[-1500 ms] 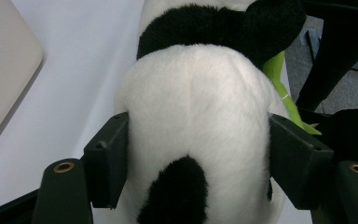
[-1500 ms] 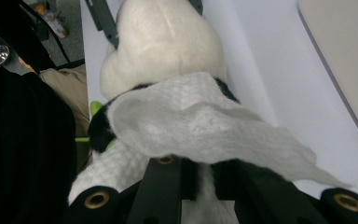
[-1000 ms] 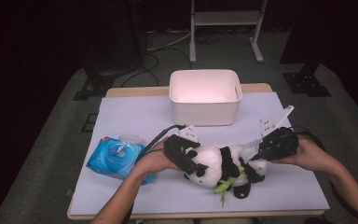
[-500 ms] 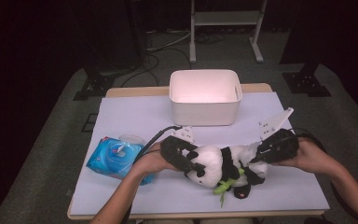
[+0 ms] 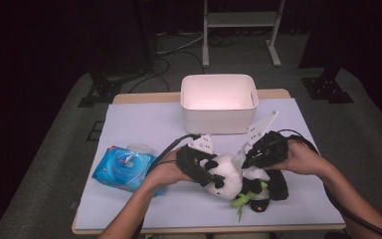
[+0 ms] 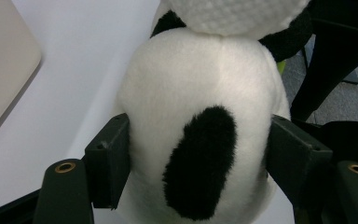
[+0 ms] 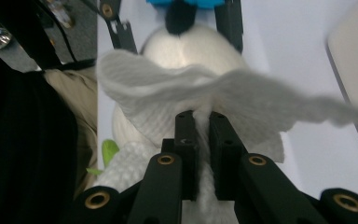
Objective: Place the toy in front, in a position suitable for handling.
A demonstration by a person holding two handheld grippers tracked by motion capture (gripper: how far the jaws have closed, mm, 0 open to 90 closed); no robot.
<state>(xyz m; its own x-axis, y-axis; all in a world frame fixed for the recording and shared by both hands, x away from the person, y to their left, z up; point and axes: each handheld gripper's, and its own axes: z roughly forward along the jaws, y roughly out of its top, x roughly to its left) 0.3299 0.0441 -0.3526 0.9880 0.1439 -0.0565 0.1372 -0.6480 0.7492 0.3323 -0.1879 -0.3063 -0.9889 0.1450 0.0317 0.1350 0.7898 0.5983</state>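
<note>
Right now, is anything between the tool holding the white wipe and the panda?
Nothing visible. The right tool pinches the white wipe right over the toy panda, whose head the left tool grips from both sides.

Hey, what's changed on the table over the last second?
The left gripper has just closed its jaws onto the toy panda at its head. The right gripper, shut on a white wipe, slid slightly sideways over the panda. The white bin and blue wipes pack stayed put.
</note>
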